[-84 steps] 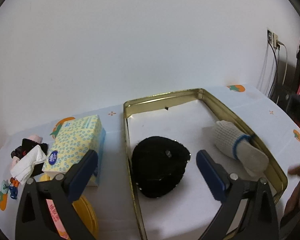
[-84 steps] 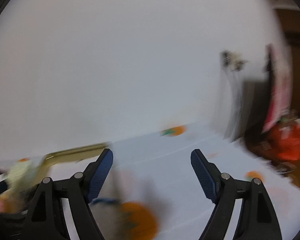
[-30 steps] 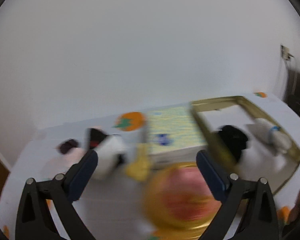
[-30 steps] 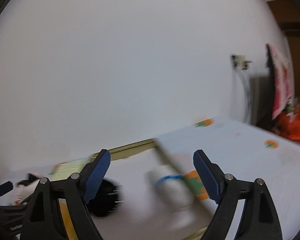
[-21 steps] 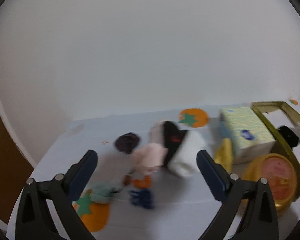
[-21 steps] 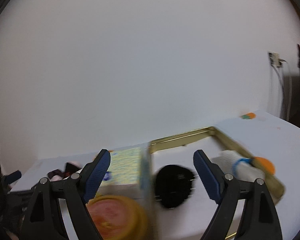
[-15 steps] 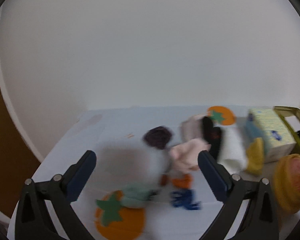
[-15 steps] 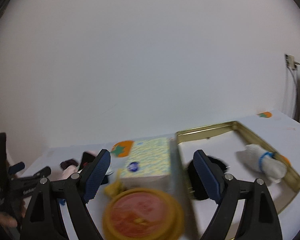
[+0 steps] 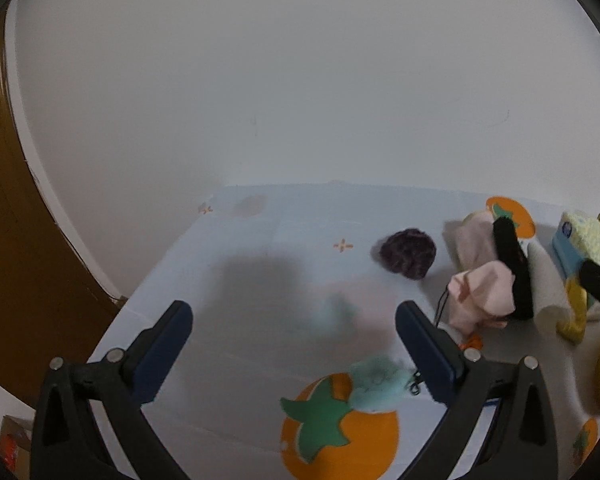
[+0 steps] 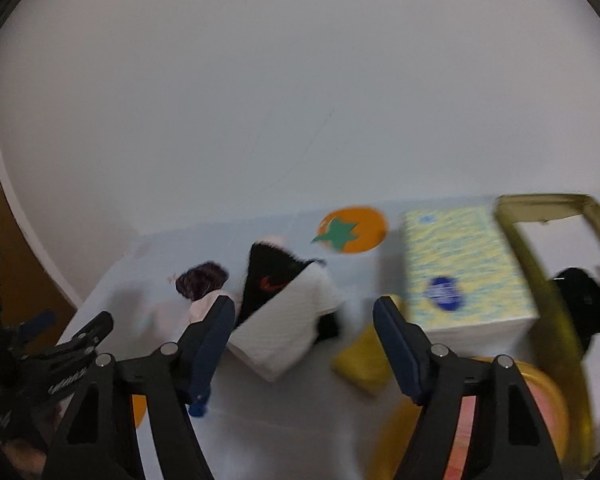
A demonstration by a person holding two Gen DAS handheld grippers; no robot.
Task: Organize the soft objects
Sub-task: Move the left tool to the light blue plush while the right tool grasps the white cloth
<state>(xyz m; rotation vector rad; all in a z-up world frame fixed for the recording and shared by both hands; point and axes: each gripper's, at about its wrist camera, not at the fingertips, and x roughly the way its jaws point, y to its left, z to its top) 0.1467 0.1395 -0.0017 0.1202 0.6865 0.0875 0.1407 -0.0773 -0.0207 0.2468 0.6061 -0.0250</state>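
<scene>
1. The left gripper (image 9: 294,316) is held over the left part of the white tablecloth (image 9: 260,280), its jaws set wide with nothing between them.
2. A teal fluffy piece (image 9: 380,380) is seen just inside the left gripper's right finger, lying at the edge of a printed orange fruit (image 9: 340,428); it is blurred, so what it is cannot be told for certain.
3. A dark purple knitted piece (image 9: 408,258) lies further back on the cloth, apart from the pile to its right.
4. That pile is made up of a pale pink cloth (image 9: 482,292), a black sock (image 10: 274,280) with a red mark and a white folded cloth (image 10: 288,328), all touching one another.
5. The right gripper (image 10: 304,328) is held over this pile; its jaws have just been closing but stand apart, and the white folded cloth is seen between them without the pads pressing on it.
6. A yellow soft piece (image 10: 360,356) lies just right of the white cloth, next to a yellow-patterned tissue box (image 10: 464,268).
7. A gold tin tray (image 10: 536,272) stands right of the box, with a black knitted item (image 10: 580,300) inside it.
8. A round yellow lid (image 10: 540,392) is seen near the right gripper's right finger.
</scene>
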